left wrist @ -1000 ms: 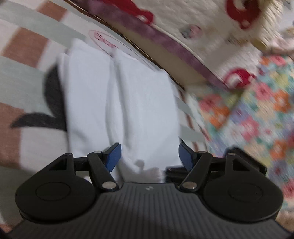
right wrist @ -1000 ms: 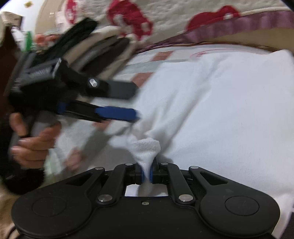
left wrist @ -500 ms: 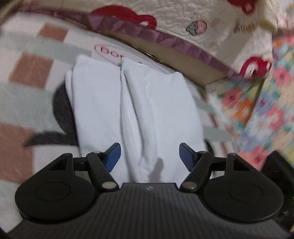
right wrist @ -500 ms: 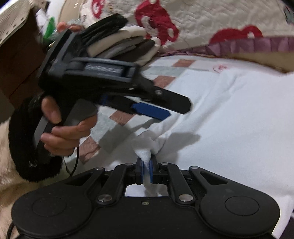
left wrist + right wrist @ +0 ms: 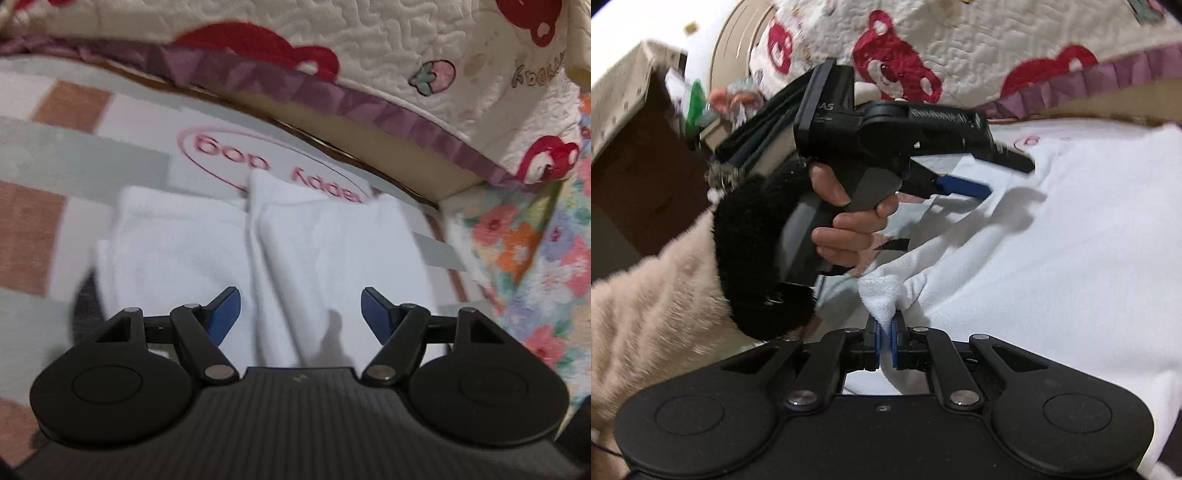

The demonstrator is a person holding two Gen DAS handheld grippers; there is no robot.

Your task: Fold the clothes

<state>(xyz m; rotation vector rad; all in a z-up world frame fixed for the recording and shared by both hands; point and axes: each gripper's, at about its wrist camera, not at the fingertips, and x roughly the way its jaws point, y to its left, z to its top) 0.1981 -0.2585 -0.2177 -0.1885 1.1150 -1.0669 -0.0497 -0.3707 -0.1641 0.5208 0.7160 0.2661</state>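
Observation:
A white garment lies folded lengthwise on a checked rug, with a raised fold ridge down its middle. My left gripper is open and empty, hovering over the garment's near end. In the right wrist view the same garment fills the right side. My right gripper is shut on a bunched corner of it. The left gripper shows there too, held in a hand, open above the cloth.
The checked rug carries a round pink logo. A bed with a quilted bear-print cover runs along the far side. A floral mat lies to the right. A brown cabinet stands at the left.
My left gripper has swung over the garment toward the bed, still open. My right gripper keeps its hold on the corner and has drawn it back a little.

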